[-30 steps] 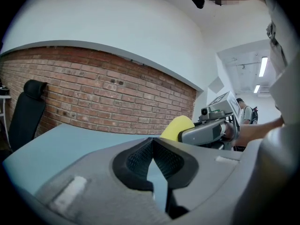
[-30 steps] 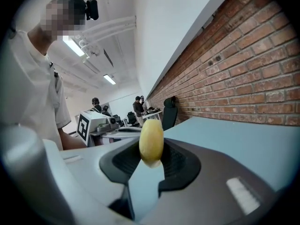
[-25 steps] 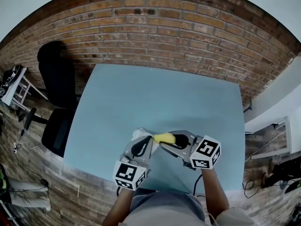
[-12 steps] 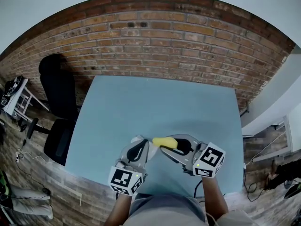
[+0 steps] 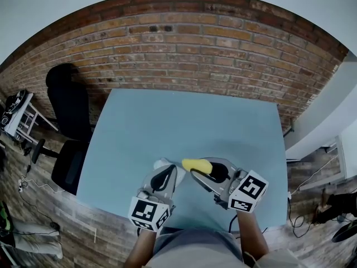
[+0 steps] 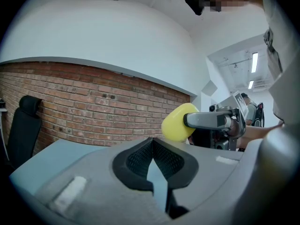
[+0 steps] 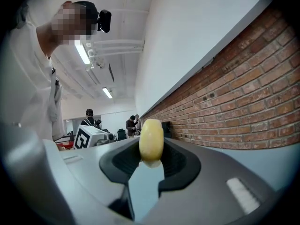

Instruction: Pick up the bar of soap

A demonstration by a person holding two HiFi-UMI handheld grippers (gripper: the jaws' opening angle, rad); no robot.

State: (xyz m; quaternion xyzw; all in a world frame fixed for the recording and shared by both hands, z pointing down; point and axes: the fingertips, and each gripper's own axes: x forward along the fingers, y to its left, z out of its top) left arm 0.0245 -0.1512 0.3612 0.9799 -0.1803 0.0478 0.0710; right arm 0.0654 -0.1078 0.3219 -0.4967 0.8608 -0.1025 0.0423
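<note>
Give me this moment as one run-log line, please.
right tool: shut on soap bar | left tool: shut, empty | soap bar: held above blue table

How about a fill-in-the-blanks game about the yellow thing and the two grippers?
1. The right gripper is shut on a bar of ____.
2. That bar is coloured ____.
3. The left gripper has ____ between its jaws.
4. The wall behind the table is built of ____.

Missing words: soap; yellow; nothing; brick.
</note>
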